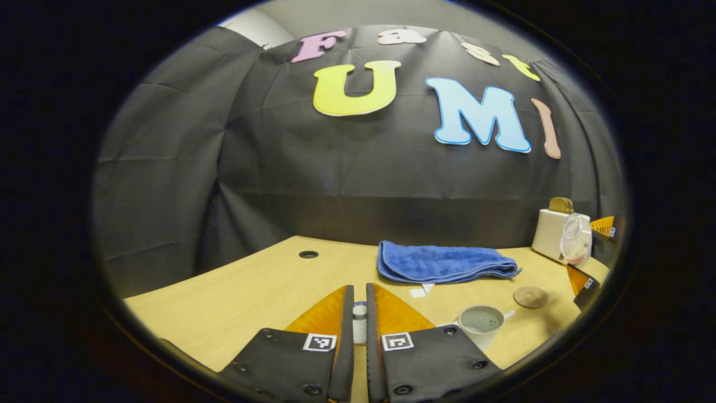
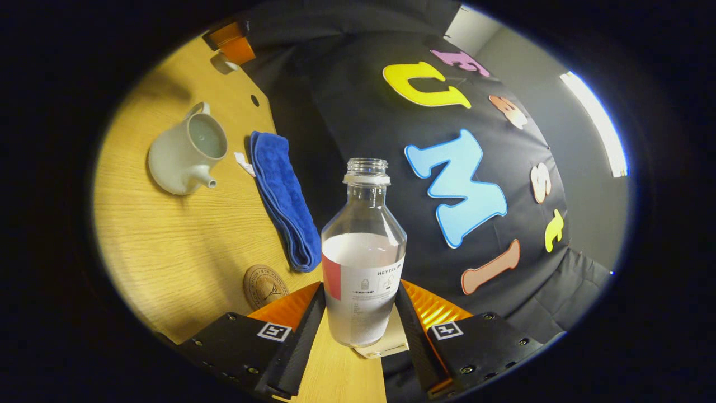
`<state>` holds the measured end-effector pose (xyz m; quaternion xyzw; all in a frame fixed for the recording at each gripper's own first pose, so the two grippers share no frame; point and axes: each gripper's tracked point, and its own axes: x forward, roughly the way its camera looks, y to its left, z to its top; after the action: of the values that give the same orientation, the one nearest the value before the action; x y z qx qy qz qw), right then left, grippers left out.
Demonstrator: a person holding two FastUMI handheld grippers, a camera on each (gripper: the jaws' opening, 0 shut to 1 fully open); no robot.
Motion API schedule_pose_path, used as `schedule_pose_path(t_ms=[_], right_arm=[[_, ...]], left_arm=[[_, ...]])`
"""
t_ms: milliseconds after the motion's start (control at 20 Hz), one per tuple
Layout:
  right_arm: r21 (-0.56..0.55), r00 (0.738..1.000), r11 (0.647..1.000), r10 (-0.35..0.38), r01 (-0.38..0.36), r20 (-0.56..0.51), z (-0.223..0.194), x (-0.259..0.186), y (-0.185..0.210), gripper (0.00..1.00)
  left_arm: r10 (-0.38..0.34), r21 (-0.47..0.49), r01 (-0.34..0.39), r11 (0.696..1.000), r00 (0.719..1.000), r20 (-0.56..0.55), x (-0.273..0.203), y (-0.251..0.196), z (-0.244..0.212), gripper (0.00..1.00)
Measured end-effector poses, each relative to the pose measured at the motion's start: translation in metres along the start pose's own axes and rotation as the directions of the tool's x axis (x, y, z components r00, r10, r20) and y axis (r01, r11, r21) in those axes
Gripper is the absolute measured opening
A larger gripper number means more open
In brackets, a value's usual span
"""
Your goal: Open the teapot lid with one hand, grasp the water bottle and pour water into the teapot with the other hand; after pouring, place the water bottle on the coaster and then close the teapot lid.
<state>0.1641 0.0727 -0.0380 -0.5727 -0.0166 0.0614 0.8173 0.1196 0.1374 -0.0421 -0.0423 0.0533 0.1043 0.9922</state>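
While the right gripper (image 2: pixel 361 327) clamps the uncapped bottle (image 2: pixel 363 257) aloft, tilted, water could spill short of the teapot (image 2: pixel 184 154) if the tilt grows early. That pale pot sits open on the table (image 2: pixel 162 252), near the coaster (image 2: pixel 264 285). The left gripper (image 1: pixel 359 319) pinches the small lid (image 1: pixel 359 309).

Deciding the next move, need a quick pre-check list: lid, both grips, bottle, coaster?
1. Teapot open, mouth uncovered: ok.
2. Left gripper nearly closed on a small pale piece, apparently the lid, held clear of the teapot: ok.
3. Right gripper pressing both sides of the water bottle: ok.
4. Bottle uncapped, with water inside: ok.
5. Coaster has nothing on it: ok.
6. Enough water already in the teapot: cannot tell.
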Motion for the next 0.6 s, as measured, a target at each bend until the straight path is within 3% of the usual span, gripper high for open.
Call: schedule_pose_path(t_ms=[600], right_arm=[[-0.244, 0.991, 0.969, -0.008, 0.041, 0.134, 0.043, 0.013, 0.008, 0.75]], left_arm=[[0.001, -0.009, -0.001, 1.000, 1.000, -0.018, 0.003, 0.003, -0.005, 0.16]])
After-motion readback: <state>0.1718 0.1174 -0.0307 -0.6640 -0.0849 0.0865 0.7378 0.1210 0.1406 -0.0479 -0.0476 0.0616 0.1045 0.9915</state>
